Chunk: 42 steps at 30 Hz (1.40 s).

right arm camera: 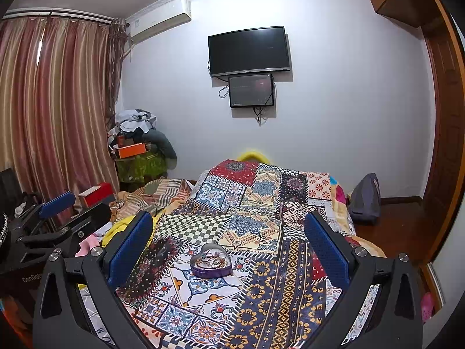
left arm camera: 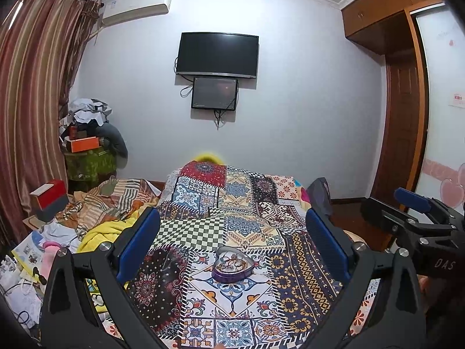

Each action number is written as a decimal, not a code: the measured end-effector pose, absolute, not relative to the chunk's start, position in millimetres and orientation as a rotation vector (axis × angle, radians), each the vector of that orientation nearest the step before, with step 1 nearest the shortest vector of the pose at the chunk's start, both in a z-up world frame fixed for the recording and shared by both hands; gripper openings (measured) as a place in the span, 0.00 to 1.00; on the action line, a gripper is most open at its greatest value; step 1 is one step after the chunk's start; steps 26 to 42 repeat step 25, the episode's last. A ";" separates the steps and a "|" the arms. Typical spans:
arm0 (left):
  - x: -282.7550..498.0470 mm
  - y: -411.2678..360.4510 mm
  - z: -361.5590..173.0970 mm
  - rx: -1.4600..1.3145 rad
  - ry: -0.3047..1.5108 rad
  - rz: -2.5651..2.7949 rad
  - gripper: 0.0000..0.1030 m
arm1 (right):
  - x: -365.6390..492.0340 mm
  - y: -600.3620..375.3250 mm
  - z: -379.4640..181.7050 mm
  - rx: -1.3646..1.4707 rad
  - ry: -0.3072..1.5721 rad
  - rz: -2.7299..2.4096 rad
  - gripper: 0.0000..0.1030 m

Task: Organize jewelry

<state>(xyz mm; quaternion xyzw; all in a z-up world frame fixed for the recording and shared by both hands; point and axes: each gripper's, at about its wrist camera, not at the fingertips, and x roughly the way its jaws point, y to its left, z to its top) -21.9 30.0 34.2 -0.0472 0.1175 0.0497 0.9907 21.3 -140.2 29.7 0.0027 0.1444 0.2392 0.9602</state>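
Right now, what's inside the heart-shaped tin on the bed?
The heart-shaped tin sits open on the patchwork blanket, holding a tangle of jewelry: looped bracelets or chains with beads. Individual pieces are too small to name, and anything beneath the top layer is hidden.

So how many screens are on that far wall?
2. The large dark TV is mounted on the wall opposite the bed, and a smaller screen hangs directly beneath it, overlapping its lower edge. Both look off. None appears hidden.
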 end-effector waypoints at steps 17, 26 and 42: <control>-18.7 30.2 31.9 -0.099 0.239 0.109 0.98 | 23.4 -141.9 28.5 0.013 0.296 0.481 1.00; -17.9 30.4 31.3 -0.102 0.240 0.111 0.98 | 23.9 -142.1 28.7 0.013 0.298 0.480 1.00; -17.9 30.4 31.3 -0.102 0.240 0.111 0.98 | 23.9 -142.1 28.7 0.013 0.298 0.480 1.00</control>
